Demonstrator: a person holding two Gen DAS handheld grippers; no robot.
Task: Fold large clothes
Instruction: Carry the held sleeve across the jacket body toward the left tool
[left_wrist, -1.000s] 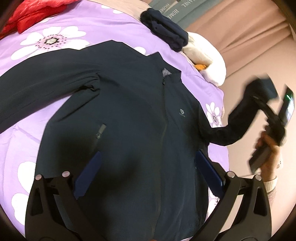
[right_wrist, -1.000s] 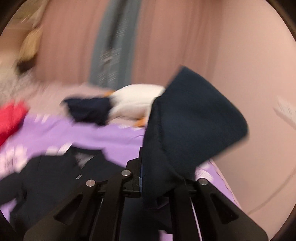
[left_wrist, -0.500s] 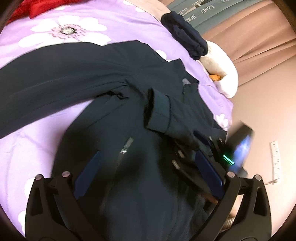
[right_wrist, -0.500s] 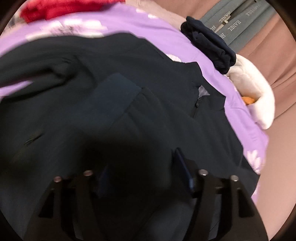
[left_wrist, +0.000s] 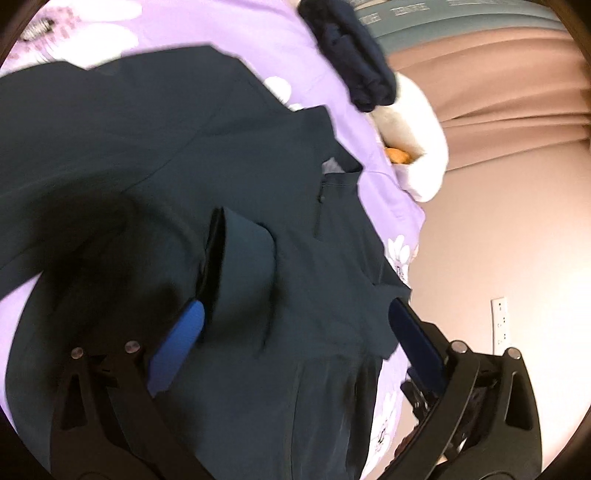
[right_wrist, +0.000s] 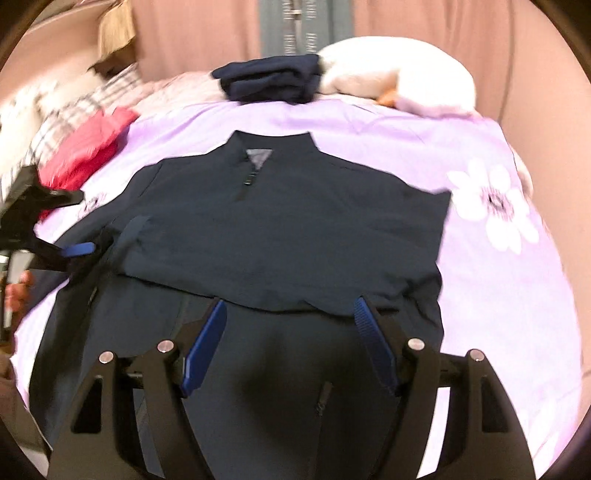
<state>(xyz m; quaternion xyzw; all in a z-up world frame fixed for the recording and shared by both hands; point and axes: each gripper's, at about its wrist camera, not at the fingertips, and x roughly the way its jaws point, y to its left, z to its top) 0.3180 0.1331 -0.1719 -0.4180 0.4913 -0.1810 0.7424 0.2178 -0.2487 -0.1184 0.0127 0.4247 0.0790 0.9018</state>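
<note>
Left gripper (left_wrist: 295, 321): jaws spread wide, holding nothing, hovering low over the jacket; its left blue pad (left_wrist: 177, 347) sits just beside the cuff.
Right gripper (right_wrist: 288, 343): jaws also spread, empty, hanging above the jacket's lower front.
Bed (right_wrist: 480, 258): covered in a purple sheet with white flowers.
Jacket (right_wrist: 295, 229): dark navy, lying flat on the bed, collar pointing towards the curtain; one sleeve is folded across the chest.
Curtain (left_wrist: 498, 92): pinkish-brown, behind the bed.
White plush (right_wrist: 399, 81): at the head of the bed, touching the folded pile.
Red garment (right_wrist: 88, 147): bunched at the bed's left edge in the right wrist view.
Folded pile (right_wrist: 269, 77): dark navy cloth, beyond the collar, well apart from the jacket.
Cuff (left_wrist: 243, 266): the folded sleeve's end, resting on the jacket's front.
Zip pull (right_wrist: 251, 179): at the neck, closed.
</note>
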